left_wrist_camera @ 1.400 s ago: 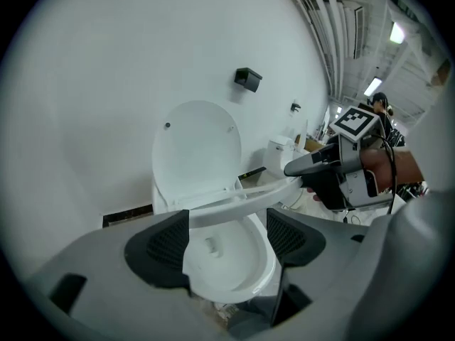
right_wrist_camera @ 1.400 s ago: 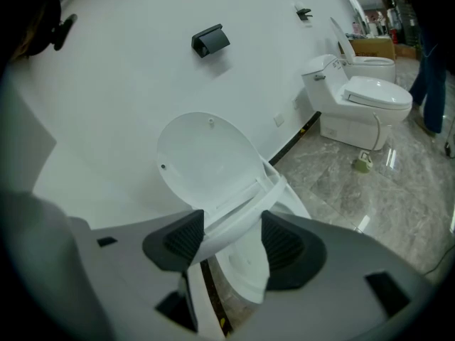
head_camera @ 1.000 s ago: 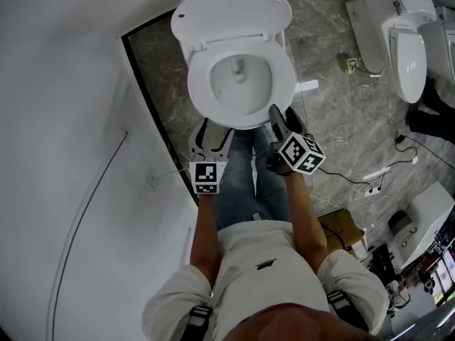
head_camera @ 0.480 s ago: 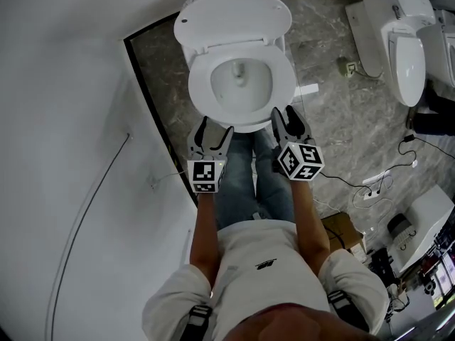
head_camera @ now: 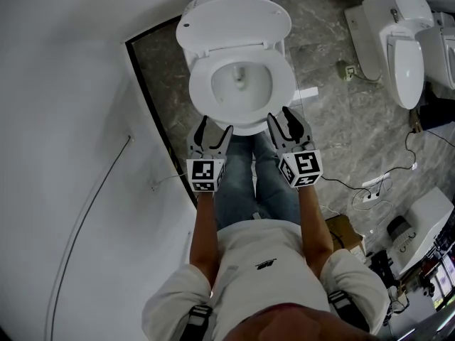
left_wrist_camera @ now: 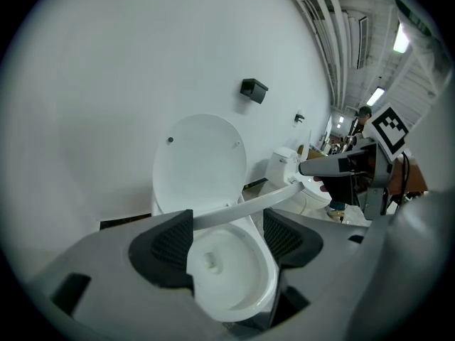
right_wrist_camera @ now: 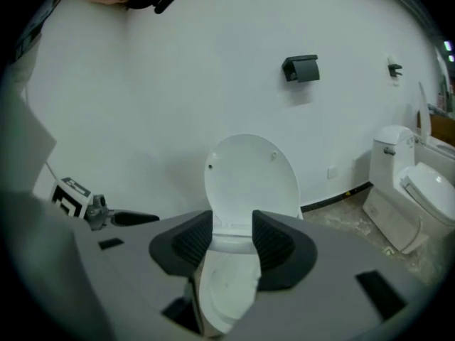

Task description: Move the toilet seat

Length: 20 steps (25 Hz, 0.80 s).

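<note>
The white toilet seat (head_camera: 286, 84) lies round the bowl, with its lid (head_camera: 234, 16) stood up against the wall. My right gripper (head_camera: 282, 116) is at the seat's front right rim. In the right gripper view its jaws have just been closing, and its pads hold the seat's rim (right_wrist_camera: 226, 283) between them. The left gripper view shows the seat (left_wrist_camera: 242, 208) as a raised white bar that ends at the right gripper (left_wrist_camera: 313, 169). My left gripper (head_camera: 215, 128) stands open by the front left of the bowl, touching nothing.
A second toilet (head_camera: 398, 41) stands at the right. Cables and a power strip (head_camera: 373, 183) lie on the marble floor, with a cardboard box (head_camera: 345, 233) nearer me. A white wall runs down the left. My legs stand just before the bowl.
My right gripper has rolled, moved up onto the seat's front rim, and narrowed its jaws. My left gripper has shifted only slightly.
</note>
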Each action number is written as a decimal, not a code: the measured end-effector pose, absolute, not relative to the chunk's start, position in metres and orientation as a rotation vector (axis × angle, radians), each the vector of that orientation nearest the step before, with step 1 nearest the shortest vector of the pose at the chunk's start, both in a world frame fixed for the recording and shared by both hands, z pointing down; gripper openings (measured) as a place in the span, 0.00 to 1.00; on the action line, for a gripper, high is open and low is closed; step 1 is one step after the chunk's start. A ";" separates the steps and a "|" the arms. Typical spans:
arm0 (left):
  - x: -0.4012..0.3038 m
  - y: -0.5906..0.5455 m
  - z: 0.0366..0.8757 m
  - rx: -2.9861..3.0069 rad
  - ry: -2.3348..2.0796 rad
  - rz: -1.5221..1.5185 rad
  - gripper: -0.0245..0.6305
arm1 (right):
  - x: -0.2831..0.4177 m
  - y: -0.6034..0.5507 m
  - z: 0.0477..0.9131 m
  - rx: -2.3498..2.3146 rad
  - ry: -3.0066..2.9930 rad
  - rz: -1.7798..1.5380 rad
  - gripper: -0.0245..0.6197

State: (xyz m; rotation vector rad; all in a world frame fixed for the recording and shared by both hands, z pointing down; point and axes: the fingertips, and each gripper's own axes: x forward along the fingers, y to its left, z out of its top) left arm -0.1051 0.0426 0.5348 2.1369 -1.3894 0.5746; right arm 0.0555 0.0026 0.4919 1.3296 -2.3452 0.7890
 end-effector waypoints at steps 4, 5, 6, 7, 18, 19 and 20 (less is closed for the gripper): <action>-0.107 0.036 0.531 2.137 -1.405 0.563 0.54 | 0.054 0.005 0.487 1.270 -2.372 0.695 0.33; -0.108 0.035 0.530 2.137 -1.405 0.563 0.53 | 0.053 0.005 0.486 1.262 -2.376 0.682 0.33; -0.108 0.033 0.529 2.136 -1.403 0.565 0.53 | 0.053 0.005 0.485 1.252 -2.381 0.667 0.34; -0.109 0.032 0.529 2.136 -1.401 0.568 0.52 | 0.052 0.005 0.484 1.241 -2.386 0.649 0.34; -0.114 0.015 0.520 2.139 -1.409 0.534 0.50 | 0.042 -0.001 0.480 1.136 -2.403 0.490 0.35; -0.115 0.013 0.519 2.138 -1.411 0.530 0.50 | 0.042 -0.003 0.478 1.140 -2.408 0.481 0.35; -0.115 0.011 0.518 2.137 -1.414 0.525 0.50 | 0.042 -0.004 0.478 1.145 -2.409 0.476 0.35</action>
